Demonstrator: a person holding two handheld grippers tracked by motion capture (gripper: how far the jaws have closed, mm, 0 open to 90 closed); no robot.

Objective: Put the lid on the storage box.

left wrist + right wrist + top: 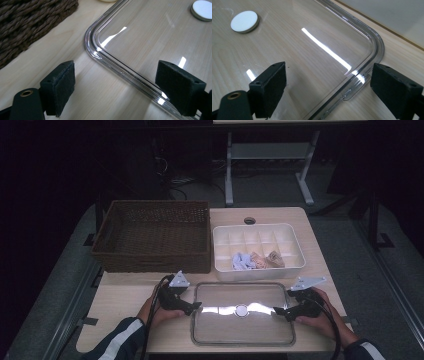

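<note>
A clear plastic lid with a round white knob lies flat on the wooden table near its front edge. My left gripper is open at the lid's left edge; in the left gripper view its jaws straddle the lid's rim near a rounded corner. My right gripper is open at the lid's right edge, and the right gripper view has the rim passing between its jaws. Neither gripper grips anything. The knob lies farther off in both gripper views.
A dark wicker basket stands at the back left; its weave is close to my left gripper. A white divided bin at the back right holds several small cloth items. The table's right edge runs just past the lid.
</note>
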